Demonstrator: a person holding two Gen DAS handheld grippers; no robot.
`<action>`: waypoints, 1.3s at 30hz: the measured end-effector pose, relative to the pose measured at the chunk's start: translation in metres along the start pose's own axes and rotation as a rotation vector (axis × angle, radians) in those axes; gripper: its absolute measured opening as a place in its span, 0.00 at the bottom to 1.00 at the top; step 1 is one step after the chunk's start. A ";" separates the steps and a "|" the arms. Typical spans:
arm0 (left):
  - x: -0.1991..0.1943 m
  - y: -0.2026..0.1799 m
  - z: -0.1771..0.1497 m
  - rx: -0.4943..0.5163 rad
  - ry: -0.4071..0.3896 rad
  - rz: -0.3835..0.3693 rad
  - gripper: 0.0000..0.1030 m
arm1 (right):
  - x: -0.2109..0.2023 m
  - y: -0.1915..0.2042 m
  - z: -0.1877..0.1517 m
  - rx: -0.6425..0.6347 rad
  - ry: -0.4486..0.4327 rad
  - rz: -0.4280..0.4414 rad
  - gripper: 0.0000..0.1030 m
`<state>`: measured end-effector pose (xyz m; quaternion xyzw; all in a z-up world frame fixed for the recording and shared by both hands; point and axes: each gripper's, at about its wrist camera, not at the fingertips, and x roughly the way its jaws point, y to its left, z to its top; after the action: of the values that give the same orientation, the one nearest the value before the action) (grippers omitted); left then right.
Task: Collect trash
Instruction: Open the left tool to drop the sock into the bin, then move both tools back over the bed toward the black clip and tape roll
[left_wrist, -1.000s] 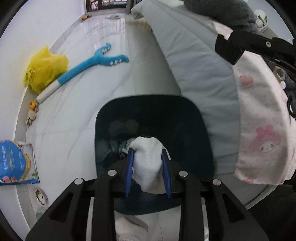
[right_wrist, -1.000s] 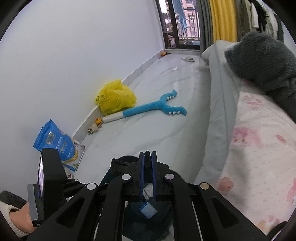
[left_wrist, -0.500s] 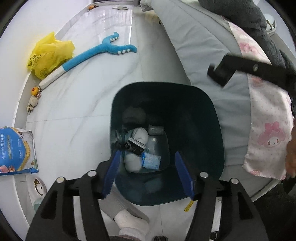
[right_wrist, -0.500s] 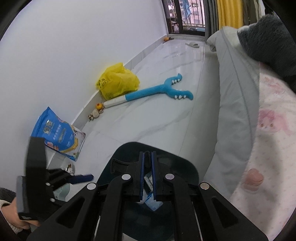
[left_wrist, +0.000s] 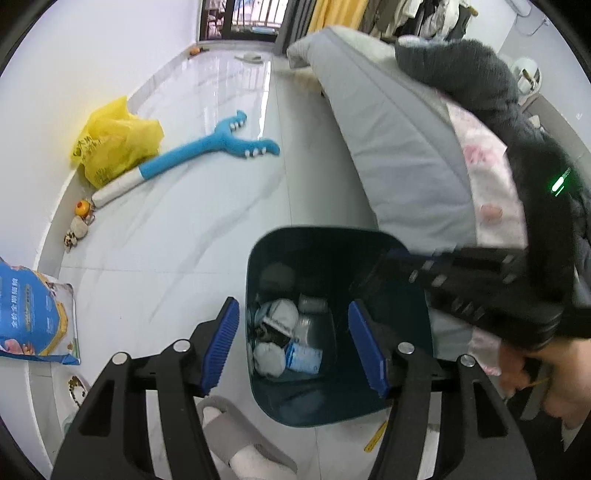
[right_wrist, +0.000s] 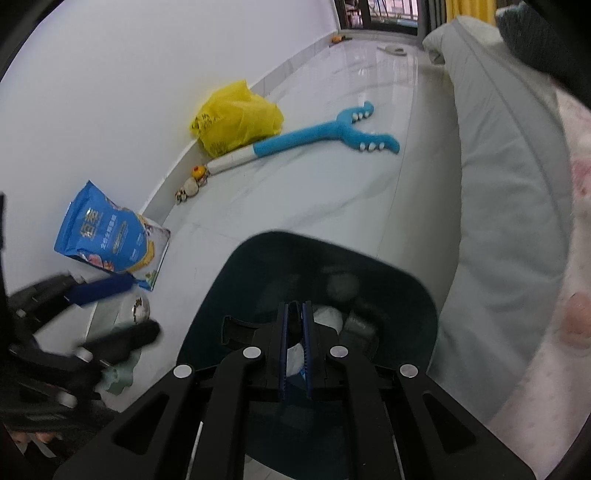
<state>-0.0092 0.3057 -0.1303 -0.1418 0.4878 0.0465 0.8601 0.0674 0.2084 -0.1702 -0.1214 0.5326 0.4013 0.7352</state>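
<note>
While the left gripper (left_wrist: 293, 343) hangs spread and empty, its jaws having just closed slightly, the dark teal plastic waste bin (left_wrist: 402, 373) stands on the pale tiled floor (left_wrist: 207, 221) directly beyond its fingertips, crumpled white paper trash (left_wrist: 271, 356) lying inside; the right gripper (right_wrist: 295, 325), fingers pressed together on nothing, points into the same bin.

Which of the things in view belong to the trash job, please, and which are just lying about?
Job:
- bin
- trash inside it
- left gripper, open above the bin, jaws just opened, nothing between them
- right gripper, shut, empty

Lying about:
- yellow bag
- blue toy
- blue pouch
- bed
- slipper
</note>
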 end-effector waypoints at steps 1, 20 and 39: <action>-0.004 -0.001 0.002 0.004 -0.017 0.006 0.60 | 0.005 0.001 -0.003 -0.001 0.017 0.000 0.07; -0.052 -0.029 0.033 0.031 -0.248 -0.042 0.58 | 0.029 -0.003 -0.042 -0.028 0.177 0.002 0.10; -0.093 -0.092 0.058 0.074 -0.437 -0.095 0.61 | -0.058 -0.016 -0.031 -0.045 0.001 0.061 0.39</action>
<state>0.0109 0.2401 -0.0044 -0.1196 0.2839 0.0178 0.9512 0.0513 0.1530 -0.1358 -0.1217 0.5272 0.4355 0.7194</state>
